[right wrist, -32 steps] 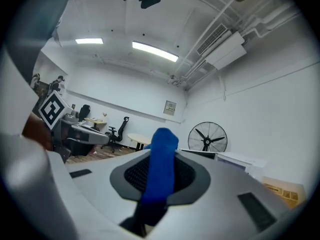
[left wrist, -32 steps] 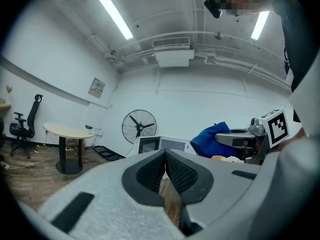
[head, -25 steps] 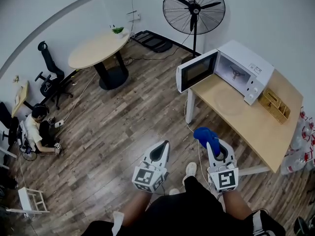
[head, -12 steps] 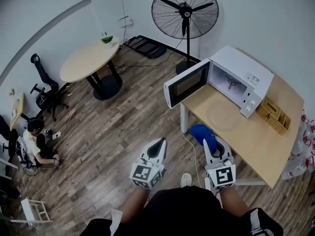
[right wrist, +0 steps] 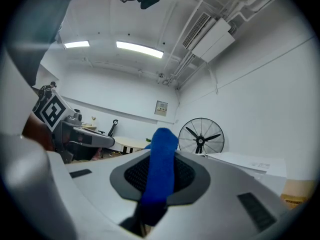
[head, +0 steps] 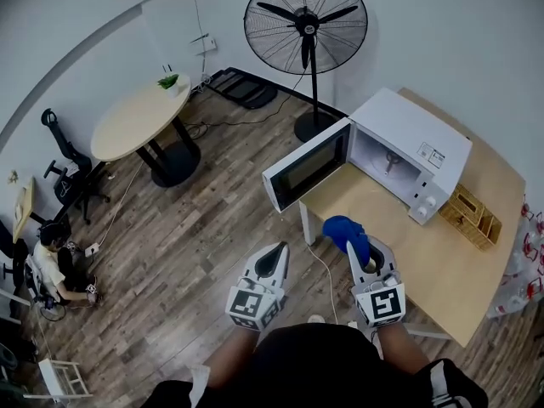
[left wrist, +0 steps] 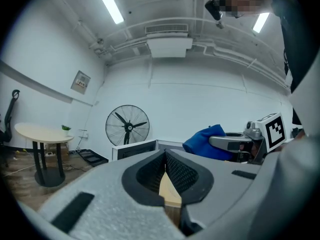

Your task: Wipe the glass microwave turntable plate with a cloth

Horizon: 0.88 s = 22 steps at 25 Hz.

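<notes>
Pinches blue cloth [right wrist: 161,176] in right gripper [right wrist: 160,151], plainest in its own view. Holds left gripper [left wrist: 165,153] closed, empty. Only overhead: open cavity of microwave [head: 416,134] on tabletop [head: 442,245].

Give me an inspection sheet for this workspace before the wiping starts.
Surface: light wooden desk, mostly bare.
Job's things: blue cloth in the right hand-held gripper; microwave, door open; glass turntable plate not inside it, cannot be made out elsewhere.
Clutter: wooden organiser beside the microwave.
Grippers: left hand-held gripper shut, empty; right shut on the cloth.
Cables: white cable hangs by the desk leg.
Surroundings: pedestal fan, round table, office chair, person seated on the floor.
</notes>
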### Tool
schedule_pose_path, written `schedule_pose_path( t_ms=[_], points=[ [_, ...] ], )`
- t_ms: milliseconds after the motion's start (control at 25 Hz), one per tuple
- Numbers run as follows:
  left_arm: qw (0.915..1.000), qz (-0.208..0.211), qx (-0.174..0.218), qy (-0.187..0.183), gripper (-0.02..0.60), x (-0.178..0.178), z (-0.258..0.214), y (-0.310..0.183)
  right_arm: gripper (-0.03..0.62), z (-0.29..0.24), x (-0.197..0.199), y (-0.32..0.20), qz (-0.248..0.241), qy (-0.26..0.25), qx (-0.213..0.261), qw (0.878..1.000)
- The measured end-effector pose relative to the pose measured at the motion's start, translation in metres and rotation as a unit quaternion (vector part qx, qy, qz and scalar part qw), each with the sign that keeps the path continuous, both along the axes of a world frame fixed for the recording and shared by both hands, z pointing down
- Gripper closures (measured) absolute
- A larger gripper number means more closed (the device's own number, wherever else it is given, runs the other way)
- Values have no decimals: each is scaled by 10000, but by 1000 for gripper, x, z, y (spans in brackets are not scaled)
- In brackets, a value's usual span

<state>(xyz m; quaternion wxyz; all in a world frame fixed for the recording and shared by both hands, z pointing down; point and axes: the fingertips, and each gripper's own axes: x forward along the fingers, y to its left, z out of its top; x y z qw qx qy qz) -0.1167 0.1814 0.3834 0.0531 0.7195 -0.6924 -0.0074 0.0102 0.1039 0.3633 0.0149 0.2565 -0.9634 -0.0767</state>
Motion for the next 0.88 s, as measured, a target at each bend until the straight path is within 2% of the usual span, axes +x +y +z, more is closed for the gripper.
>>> schedule_pose_path(
  t_ms=[240, 440, 560, 720, 880],
  points=[
    [10000, 46, -16, 73, 580, -6, 4, -32, 536, 3, -4, -34, 130, 27, -30, 9999],
    [9996, 266, -38, 98, 580, -12, 5, -62, 536, 6, -9, -59, 351, 9, -78, 9994],
    [9985, 543, -50, 54, 580, -17, 7, -89, 536, 8, -15, -78, 540, 22, -129, 9985],
    [9939, 1072, -24, -241, 580, -18, 4, -131, 536, 1, -26, -108, 830, -33, -150, 9964],
    [9873, 1580, 30, -184, 580, -18, -2, -173, 536, -10, -39, -141, 1116, -95, -125, 9936]
  ],
)
